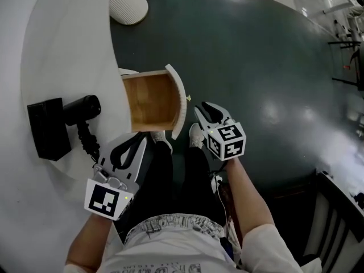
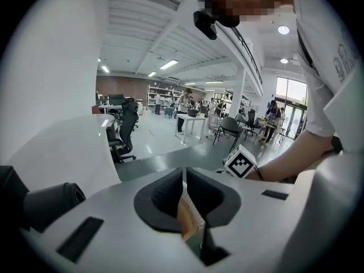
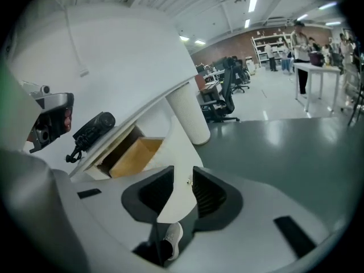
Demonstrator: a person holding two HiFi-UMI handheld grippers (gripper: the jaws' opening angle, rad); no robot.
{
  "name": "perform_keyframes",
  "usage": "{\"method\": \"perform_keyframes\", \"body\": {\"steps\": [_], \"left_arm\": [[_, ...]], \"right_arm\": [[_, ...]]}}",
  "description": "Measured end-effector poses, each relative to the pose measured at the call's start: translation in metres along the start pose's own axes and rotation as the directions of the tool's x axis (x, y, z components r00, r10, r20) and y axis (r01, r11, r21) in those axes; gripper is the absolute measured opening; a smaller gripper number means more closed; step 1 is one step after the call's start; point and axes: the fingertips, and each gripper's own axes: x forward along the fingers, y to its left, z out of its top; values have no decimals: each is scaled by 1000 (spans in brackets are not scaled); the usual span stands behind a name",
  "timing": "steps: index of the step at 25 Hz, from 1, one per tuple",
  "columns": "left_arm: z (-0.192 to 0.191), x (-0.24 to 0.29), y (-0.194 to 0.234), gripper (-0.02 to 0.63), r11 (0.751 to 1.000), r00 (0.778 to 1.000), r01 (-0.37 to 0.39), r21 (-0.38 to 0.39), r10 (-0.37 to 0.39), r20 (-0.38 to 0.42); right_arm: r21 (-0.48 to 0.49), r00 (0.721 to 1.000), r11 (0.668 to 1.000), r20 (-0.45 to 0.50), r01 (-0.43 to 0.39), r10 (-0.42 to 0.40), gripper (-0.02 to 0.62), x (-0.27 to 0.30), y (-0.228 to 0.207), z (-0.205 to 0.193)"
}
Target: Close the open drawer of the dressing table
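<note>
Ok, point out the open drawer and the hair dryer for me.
open drawer [image 1: 149,98]: head view, on the bare wooden bottom inside it.
hair dryer [image 1: 82,108]: head view, on its black barrel.

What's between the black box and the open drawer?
A black hair dryer lies there on the white tabletop; the head view shows it.

Legible text: none.
Marker cubes [image 1: 226,141]: black-and-white square patterns only, no letters or numbers.
Shirt print [image 1: 170,227]: near edge, too small and blurred to read.
</note>
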Motion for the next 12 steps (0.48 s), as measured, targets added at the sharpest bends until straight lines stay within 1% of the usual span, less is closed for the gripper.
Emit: {"method": "perform_keyframes", "body": {"steps": [7, 12], "left_arm": [[-18, 10, 5, 40, 999, 999, 10, -30, -11, -50], [-27, 12, 3, 40, 998, 996, 12, -60, -17, -82]], "right_arm": [[72, 999, 997, -43, -22, 25, 112, 38, -17, -28], [155, 995, 985, -48, -75, 84, 114, 56, -21, -42]]}}
